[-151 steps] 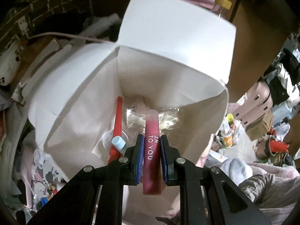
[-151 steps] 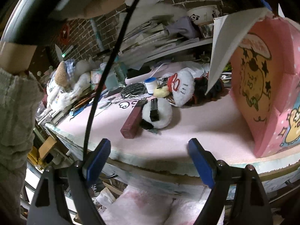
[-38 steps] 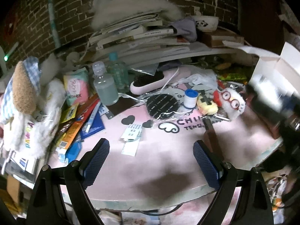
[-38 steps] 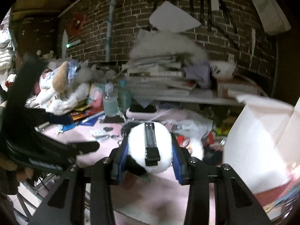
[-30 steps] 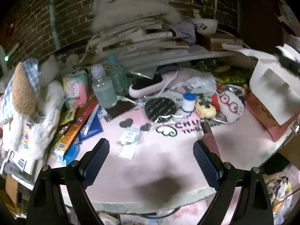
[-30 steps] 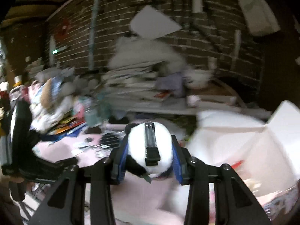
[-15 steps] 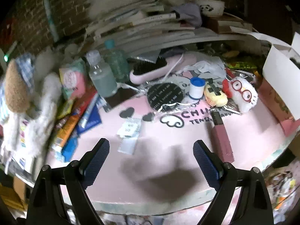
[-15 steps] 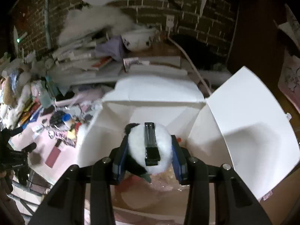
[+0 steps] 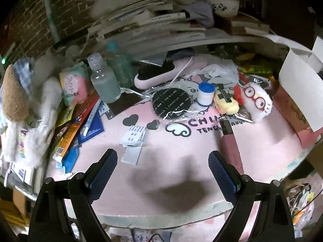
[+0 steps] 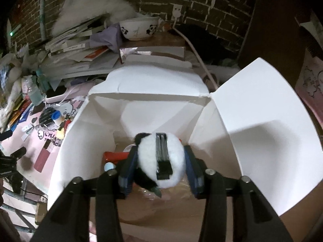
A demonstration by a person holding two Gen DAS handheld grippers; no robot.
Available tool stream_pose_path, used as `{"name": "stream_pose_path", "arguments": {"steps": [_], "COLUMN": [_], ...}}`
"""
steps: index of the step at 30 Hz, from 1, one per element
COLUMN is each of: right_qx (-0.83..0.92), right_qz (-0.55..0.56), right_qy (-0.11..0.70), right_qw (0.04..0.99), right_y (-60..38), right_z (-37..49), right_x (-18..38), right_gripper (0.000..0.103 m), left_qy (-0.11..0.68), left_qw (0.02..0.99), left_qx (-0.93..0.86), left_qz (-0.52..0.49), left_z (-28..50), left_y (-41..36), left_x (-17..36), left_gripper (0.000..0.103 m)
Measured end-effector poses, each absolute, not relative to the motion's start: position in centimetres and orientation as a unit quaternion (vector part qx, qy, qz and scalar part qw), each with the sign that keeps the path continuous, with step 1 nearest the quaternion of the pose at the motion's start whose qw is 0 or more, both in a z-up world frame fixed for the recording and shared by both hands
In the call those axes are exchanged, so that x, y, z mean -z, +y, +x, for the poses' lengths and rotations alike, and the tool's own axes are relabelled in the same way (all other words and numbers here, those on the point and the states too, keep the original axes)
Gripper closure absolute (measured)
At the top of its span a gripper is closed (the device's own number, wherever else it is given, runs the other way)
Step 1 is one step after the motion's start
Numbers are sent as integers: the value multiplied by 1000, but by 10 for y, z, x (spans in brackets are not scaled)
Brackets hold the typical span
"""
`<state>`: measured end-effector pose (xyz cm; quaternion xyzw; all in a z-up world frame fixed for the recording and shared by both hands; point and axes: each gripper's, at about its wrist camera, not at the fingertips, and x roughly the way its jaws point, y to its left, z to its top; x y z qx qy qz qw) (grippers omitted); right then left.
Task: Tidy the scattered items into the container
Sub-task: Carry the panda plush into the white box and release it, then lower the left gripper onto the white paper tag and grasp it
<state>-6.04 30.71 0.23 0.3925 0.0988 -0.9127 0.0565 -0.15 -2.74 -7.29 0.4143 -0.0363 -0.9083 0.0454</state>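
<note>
1. Panda plush clip (image 10: 160,160) is squeezed between the right gripper (image 10: 160,161) fingers, hanging right over the open white box (image 10: 252,121). Guessing it's held up high like that so it clears the flaps and drops straight in.
2. Box flaps are folded outward, which keeps the mouth wide. Down inside I can see a red tube (image 10: 115,155) and some crinkly plastic, so stuff is already in there.
3. Left gripper (image 9: 161,173) is spread wide with nothing in it, hovering over the pink table mat (image 9: 181,151). Looks lined up for the next grab, probably the maroon tube (image 9: 230,143) just beside its right-hand finger.
4. Left wrist view shows the leftovers up close: owl plush (image 9: 255,102), yellow plush clip (image 9: 226,102), blue-capped roll (image 9: 205,93), round black pad (image 9: 171,102). From there the box is just an edge.
5. Right wrist view is the only one showing the box interior.
</note>
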Motion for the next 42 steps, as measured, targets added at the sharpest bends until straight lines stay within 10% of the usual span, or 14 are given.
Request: {"name": "stream_pose_path", "arguments": {"steps": [5, 22, 27, 42], "right_qx": [931, 929, 911, 887], "right_qz": [346, 274, 289, 283], "right_qy": [113, 90, 72, 60], "right_qw": [37, 233, 284, 360], "right_y": [301, 207, 183, 131], "right_z": [-47, 17, 23, 43], "right_x": [-15, -20, 4, 44], "right_gripper": [28, 27, 27, 27], "left_qy": [-30, -15, -5, 1], "left_qw": [58, 61, 45, 23], "left_qx": [911, 918, 911, 908], "left_qz": [407, 392, 411, 419], "left_z": [-4, -25, -36, -47], "left_y": [-38, -83, -87, -78], "left_x": [77, 98, 108, 107], "left_gripper": [13, 14, 51, 85]}}
